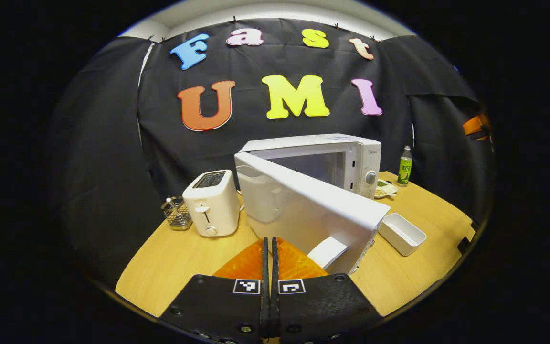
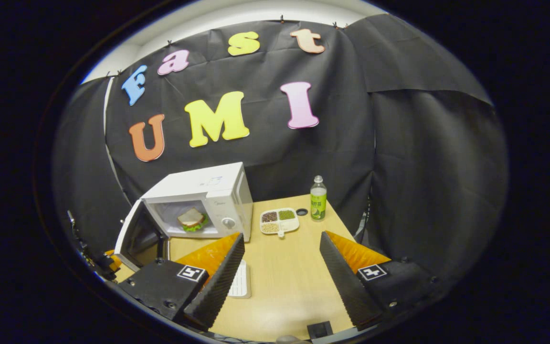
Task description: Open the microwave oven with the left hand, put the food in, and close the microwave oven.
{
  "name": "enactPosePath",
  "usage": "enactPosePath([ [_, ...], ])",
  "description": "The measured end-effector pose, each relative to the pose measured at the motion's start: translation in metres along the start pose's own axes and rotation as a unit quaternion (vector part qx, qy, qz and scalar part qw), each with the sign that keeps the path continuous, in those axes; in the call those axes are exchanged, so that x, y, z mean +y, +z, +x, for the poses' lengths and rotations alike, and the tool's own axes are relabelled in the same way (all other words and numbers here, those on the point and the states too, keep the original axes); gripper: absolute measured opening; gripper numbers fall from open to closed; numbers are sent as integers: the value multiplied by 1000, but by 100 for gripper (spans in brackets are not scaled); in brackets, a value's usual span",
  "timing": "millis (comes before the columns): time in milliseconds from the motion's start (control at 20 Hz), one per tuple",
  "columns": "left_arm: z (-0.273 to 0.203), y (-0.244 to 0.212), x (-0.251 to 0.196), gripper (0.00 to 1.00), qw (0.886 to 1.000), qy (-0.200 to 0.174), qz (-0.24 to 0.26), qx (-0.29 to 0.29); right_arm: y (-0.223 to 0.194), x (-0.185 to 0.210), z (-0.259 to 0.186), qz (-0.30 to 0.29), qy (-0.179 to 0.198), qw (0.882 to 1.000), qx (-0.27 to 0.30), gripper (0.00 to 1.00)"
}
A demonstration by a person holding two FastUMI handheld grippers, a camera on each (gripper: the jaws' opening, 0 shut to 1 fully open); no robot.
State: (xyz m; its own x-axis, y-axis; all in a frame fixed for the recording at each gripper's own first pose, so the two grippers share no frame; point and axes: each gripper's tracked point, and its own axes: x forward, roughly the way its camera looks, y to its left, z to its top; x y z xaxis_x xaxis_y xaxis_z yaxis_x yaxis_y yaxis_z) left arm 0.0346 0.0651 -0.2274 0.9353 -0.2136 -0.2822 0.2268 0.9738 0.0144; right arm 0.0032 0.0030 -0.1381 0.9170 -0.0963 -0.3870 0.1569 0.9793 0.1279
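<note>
In the left gripper view we see the left gripper [image 1: 270, 248] low at the front with its two fingers pressed together, nothing between them, just in front of the outer face of the microwave door [image 1: 303, 210]. The door stands swung out toward us on its left hinge, about half open, and behind it the white microwave oven [image 1: 346, 157] sits on the wooden bench [image 1: 170, 258] with its cavity exposed. To the left of the oven stands a white toaster [image 1: 210, 203], and left of that a small wire holder [image 1: 176, 212]. To the right of the door lies an empty white rectangular tray [image 1: 402, 233]; farther back, beside the oven's control knobs, are a small divided dish [image 1: 386, 188] and a green-labelled bottle [image 1: 404, 166].

In the right gripper view the right gripper [image 2: 282, 267] is spread wide over bare bench, holding nothing. Ahead and to its left we see the oven with the door open, and the food, a sandwich [image 2: 191, 220] with green leaf at its edge (on what looks like a plate, though we cannot be sure), lies inside the cavity. The divided dish holds dark, green and pale portions and sits just right of the oven, with the bottle near it.
</note>
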Motion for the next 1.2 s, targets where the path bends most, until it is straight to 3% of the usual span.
enactPosePath([
  [100,7,3,-17,0,1000,-10,2,0,2,-6,2,-5,0,1000,-1,100],
  [150,11,5,-25,0,1000,-14,2,-1,3,-10,2,-6,-1,1000,-2,92],
  [200,16,7,-35,0,1000,-20,1,-1,6,-13,2,-9,2,1000,-5,92],
  [250,20,9,-43,0,1000,-27,0,0,7,-14,0,-3,10,1000,-8,100],
  [400,32,18,-69,0,999,-46,0,-6,9,-25,3,2,10,1000,-9,100],
  [450,37,20,-76,0,999,-51,-1,-7,11,-28,3,-3,8,1000,-11,92],
  [500,41,21,-84,0,998,-56,0,-7,13,-30,3,-7,7,1000,-11,92],
  [550,45,23,-90,0,998,-60,1,-8,13,-32,2,-9,6,1000,-10,100],
  [800,71,35,-111,0,997,-72,0,-10,16,-43,4,-8,6,1000,-10,100],
  [850,75,37,-115,0,997,-74,1,-11,14,-46,5,-9,4,1000,-9,92],
  [900,80,40,-119,0,997,-76,3,-11,13,-49,6,-10,2,1000,-7,100],
  [1050,94,49,-127,0,997,-77,3,-17,11,-56,10,-11,-1,1000,-2,100],
  [1100,99,51,-130,0,997,-77,2,-16,11,-59,11,-11,-2,1000,-1,92],
  [1150,102,52,-134,0,997,-78,1,-17,10,-63,12,-10,-3,1000,2,92],
  [1200,106,54,-137,0,997,-78,2,-17,9,-67,14,-8,-4,1000,4,100],
])
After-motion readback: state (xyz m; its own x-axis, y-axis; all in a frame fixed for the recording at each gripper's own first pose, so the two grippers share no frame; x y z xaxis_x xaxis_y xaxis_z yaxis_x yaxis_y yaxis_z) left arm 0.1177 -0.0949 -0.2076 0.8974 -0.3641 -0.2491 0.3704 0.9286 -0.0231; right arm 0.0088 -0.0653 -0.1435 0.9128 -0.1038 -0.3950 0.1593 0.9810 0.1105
